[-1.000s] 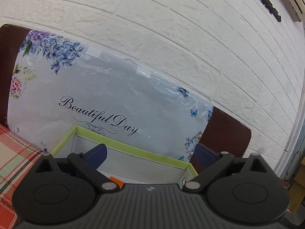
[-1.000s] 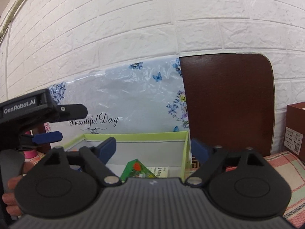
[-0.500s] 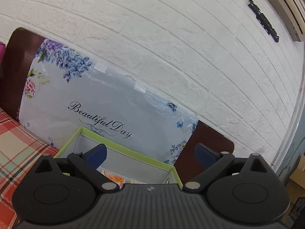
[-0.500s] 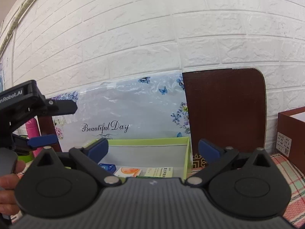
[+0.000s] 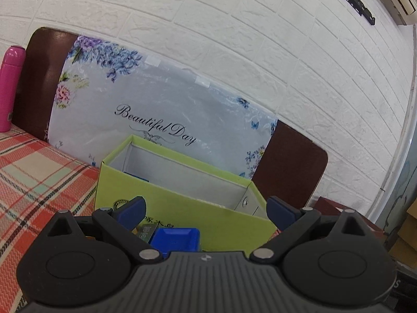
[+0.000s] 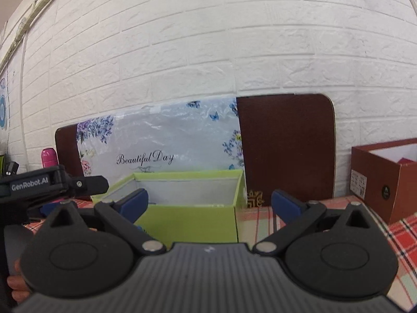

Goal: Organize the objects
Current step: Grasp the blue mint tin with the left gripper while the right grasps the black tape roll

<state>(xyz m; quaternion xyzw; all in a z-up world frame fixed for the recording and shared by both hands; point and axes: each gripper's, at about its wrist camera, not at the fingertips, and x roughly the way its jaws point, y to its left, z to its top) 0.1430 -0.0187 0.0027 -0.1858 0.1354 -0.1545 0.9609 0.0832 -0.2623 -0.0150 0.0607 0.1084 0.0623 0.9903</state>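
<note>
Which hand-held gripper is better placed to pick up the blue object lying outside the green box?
Left. The blue object lies just before its open jaws, left hand-held gripper; the right one faces the green box.

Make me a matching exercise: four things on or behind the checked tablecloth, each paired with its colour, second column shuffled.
Things:
1. open box in the middle
2. bottle by the wall
3. open box at the right
4. board leaning on the wall

Colours:
A. pink
B. dark brown
C. lime green
D. reddish brown

Pairs: 1-C, 2-A, 3-D, 4-B
</note>
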